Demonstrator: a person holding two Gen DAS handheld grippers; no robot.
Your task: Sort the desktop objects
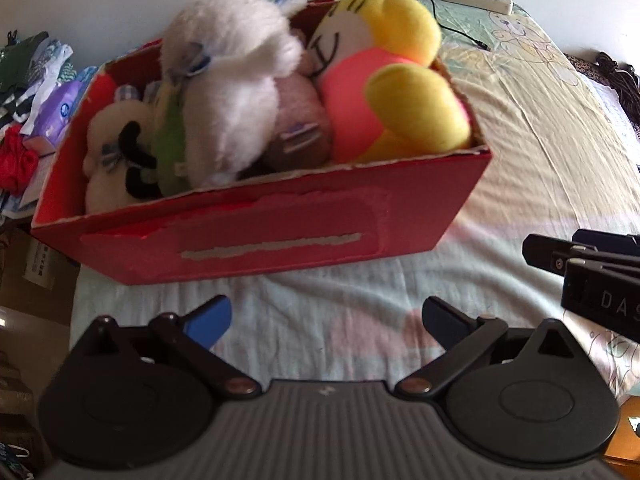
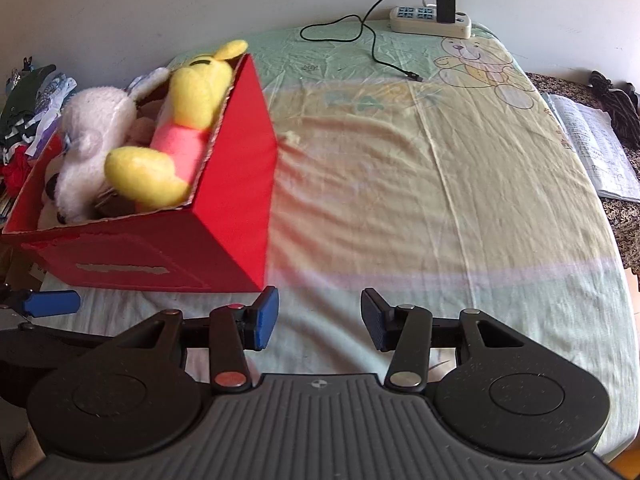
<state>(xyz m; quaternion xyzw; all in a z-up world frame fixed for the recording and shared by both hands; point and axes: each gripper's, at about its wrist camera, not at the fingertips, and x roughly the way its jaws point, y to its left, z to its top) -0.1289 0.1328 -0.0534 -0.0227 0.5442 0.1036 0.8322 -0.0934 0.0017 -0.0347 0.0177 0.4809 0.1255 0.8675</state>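
Left tongs [image 1: 326, 322]: spread wide, empty, low over the bedsheet [image 1: 540, 152].
Right tongs [image 2: 319, 320]: apart, empty, just off the box's near right corner.
Red box [image 1: 280, 236]: directly ahead of left tongs, on the bed.
Contents: yellow plush [image 1: 400, 76] at right end, white plush [image 1: 232, 76] mid, all inside.
Far edge: power strip [image 2: 430, 22].

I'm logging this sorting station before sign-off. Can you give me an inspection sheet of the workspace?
Surface: pastel bear-print bedsheet, wrinkled.
Job's things: red cardboard box holding a yellow plush in pink top, a fluffy white plush and others.
Clutter: open printed booklet at the right edge.
Grippers: left gripper and right gripper open, empty.
Cables: white power strip with black charger cable trailing.
Surroundings: pile of clothes left of the box.
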